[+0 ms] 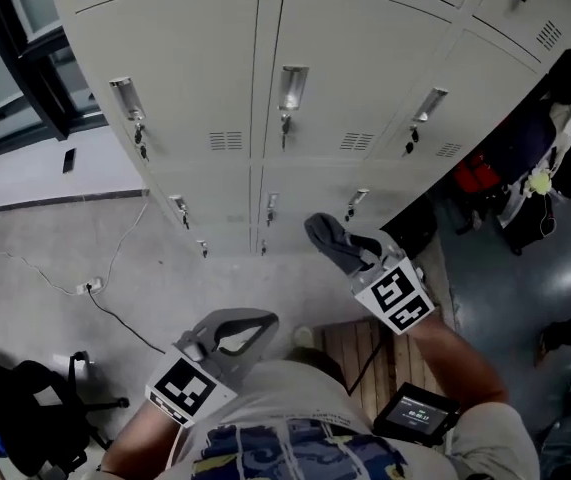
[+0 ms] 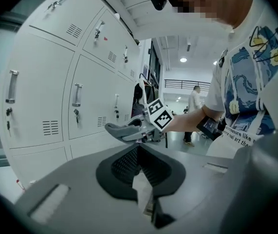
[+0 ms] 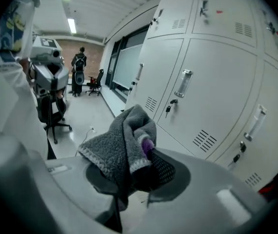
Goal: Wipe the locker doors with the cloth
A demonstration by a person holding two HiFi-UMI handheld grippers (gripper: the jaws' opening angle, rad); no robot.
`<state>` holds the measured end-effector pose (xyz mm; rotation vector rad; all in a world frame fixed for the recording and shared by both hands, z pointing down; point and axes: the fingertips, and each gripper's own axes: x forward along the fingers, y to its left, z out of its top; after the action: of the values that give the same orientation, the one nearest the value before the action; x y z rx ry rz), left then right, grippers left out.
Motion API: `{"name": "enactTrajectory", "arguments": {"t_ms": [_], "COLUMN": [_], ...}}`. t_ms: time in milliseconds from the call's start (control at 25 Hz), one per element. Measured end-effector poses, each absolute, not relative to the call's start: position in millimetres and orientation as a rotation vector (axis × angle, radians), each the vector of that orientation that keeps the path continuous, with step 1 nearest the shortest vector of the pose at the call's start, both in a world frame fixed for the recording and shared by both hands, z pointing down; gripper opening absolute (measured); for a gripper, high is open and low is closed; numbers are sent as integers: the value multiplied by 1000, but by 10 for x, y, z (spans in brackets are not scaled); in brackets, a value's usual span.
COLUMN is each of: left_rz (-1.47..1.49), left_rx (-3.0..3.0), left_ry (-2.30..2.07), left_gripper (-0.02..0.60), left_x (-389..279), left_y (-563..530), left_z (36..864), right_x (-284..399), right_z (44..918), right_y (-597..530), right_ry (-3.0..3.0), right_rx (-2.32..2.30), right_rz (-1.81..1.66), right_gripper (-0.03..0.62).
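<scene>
A bank of pale grey lockers (image 1: 265,68) fills the upper part of the head view, its doors carrying upright handles with keys below them, above a pale floor (image 1: 55,258) crossed by a thin cable (image 1: 115,268). The person's right forearm (image 1: 455,353) reaches forward from the lower right, nearly straight, and carries the right gripper (image 1: 340,246) out in front of the lower row of doors. The left forearm (image 1: 135,433) is bent and held low, close to the body, with the left gripper (image 1: 255,323) aimed up and to the right, well short of the lockers. Its jaws are pressed together with nothing between them. The right gripper's jaws pinch the cloth (image 3: 121,150), a bunched grey fleecy piece whose long axis runs on along the jaws towards the lockers, with a loose fold hanging off to one side; it looks just clear of the doors.
</scene>
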<state>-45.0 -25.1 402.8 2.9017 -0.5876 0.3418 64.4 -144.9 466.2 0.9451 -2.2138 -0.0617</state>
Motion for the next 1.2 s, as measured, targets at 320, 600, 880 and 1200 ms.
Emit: {"name": "enactTrajectory", "arguments": {"t_ms": [320, 600, 880, 1200], "left_rz": [358, 359, 366, 371], "left_rx": [2940, 2954, 2953, 2953], "left_ry": [-445, -379, -349, -346], "left_gripper": [3, 3, 3, 3], "left_x": [-309, -252, -236, -275], "left_y": [-136, -25, 56, 93], "left_z": [4036, 4022, 4079, 4091], "right_x": [854, 945, 783, 674], "right_z": [4508, 4420, 4412, 4401], "right_y": [-710, -446, -300, -232], "right_ry": [-2335, -2355, -2364, -2376], "right_rx": [1136, 1236, 1207, 1188], "right_rz": [98, 100, 42, 50], "right_gripper": [104, 104, 104, 104]}}
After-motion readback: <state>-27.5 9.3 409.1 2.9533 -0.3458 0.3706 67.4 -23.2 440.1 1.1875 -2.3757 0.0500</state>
